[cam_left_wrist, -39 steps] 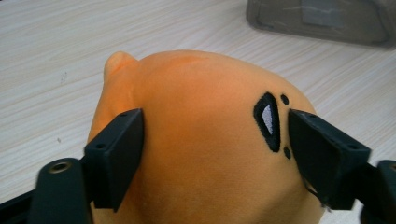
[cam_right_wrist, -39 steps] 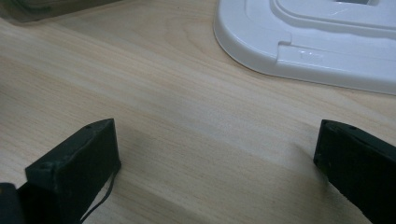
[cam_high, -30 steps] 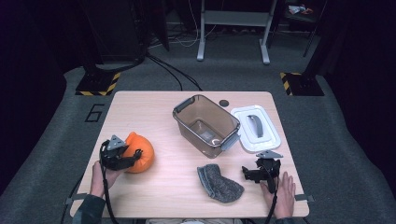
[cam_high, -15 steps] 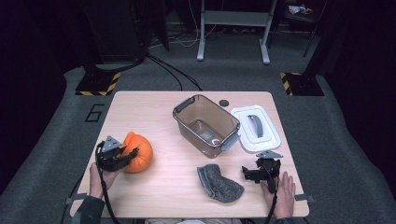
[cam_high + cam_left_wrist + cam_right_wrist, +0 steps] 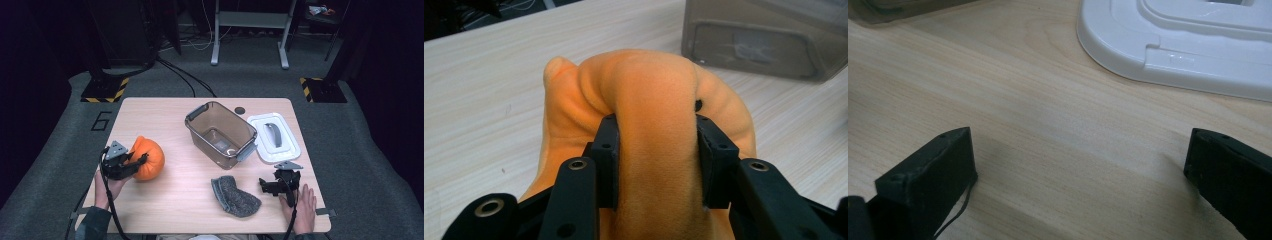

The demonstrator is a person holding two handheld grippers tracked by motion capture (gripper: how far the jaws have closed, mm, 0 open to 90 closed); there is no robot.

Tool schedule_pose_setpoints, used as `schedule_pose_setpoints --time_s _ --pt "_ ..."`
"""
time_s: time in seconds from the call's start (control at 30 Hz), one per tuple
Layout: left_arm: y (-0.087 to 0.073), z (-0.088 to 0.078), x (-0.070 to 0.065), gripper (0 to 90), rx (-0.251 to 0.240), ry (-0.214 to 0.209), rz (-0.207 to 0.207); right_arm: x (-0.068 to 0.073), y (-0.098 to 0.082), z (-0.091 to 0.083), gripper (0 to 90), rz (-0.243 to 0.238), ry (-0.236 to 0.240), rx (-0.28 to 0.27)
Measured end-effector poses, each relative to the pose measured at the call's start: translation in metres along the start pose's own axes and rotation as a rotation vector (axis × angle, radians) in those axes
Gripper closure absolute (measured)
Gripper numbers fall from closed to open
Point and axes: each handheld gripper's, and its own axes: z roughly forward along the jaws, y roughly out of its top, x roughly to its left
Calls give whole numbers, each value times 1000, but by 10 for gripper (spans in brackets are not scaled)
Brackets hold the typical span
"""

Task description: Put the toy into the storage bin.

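Left gripper (image 5: pixel 134 161) is at the near left of the wooden table (image 5: pixel 165 120), its jaws clamped on the orange plush pumpkin (image 5: pixel 148 157). They have just been closing, with the plush between them. In the left gripper view the two black pads (image 5: pixel 606 160) press into a fold of the pumpkin (image 5: pixel 654 125) from either side, and the soft fabric bulges up between and beyond them. The pumpkin sits on the table surface at the left side, well apart from the other items.

Right gripper (image 5: pixel 272 186) rests on the table at the near right, with the hand (image 5: pixel 300 207) behind it flat on the tabletop. Its jaws stand wide apart with nothing between them; the right gripper view shows bare wood (image 5: pixel 1048 140) between the two black pads (image 5: pixel 933 170).

Clear brown plastic bin (image 5: pixel 220 134) stands upright and open at table centre, slightly far. Its white lid (image 5: pixel 272 137) with a grey handle lies flat just right of it, touching or nearly touching the bin's corner; the edge of the lid (image 5: pixel 1178 55) is just ahead of the right gripper. A grey knitted cloth (image 5: pixel 232 196) lies crumpled near the front edge, between the two grippers and closer to the right one. A small dark round disc (image 5: pixel 240 110) sits far of the bin.
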Motion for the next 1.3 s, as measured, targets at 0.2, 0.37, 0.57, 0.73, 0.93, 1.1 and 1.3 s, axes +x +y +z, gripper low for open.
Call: schedule_pose_setpoints --time_s 0.2,0.37,0.57,0.73,0.93,1.1,1.3 --pt "13 -1 0 605 -9 4 16 0 0 0 0 -1 0 0" --pt "26 1 2 603 -16 -3 30 0 0 0 0 0 0 0" --pt "41 1 2 601 -19 2 56 0 0 0 0 0 0 0" --pt "57 1 1 598 -31 6 76 0 0 0 0 -1 0 0" --pt "74 2 0 598 -30 1 101 0 0 0 0 -1 0 0" --pt "88 2 -1 598 -44 4 114 0 0 0 0 0 0 0" --pt "110 5 -3 597 -45 7 142 0 0 0 0 0 0 0"
